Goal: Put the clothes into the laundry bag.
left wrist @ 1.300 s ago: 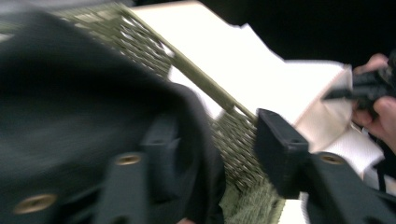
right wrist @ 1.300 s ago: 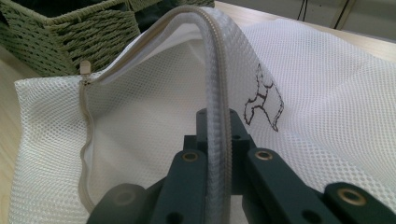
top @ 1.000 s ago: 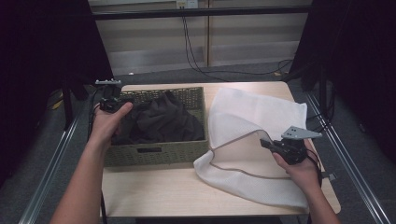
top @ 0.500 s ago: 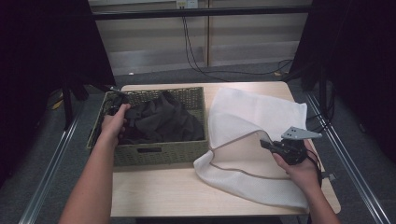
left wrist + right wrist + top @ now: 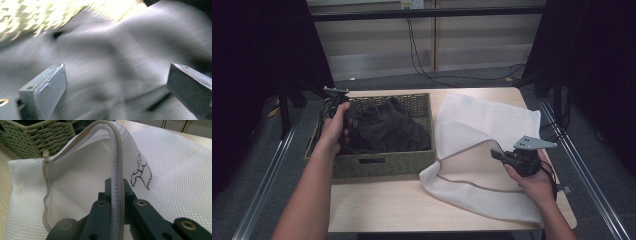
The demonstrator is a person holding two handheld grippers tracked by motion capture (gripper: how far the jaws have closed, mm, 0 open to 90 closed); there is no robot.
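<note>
Zipper edge of mesh bag sits clamped between right tongs.

A recording lab or studio — black curtains flank a small table inside a metal frame, cables trailing over grey carpet.

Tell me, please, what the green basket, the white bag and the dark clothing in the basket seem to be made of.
Basket: woven fibre, maybe seagrass or paper cord, matte olive; twisted strands show.
White bag: fine synthetic-looking mesh with tiny holes and a zipper edge.
Dark clothing: soft matte fabric, folded and crumpled; the exact textile is unclear.
</note>
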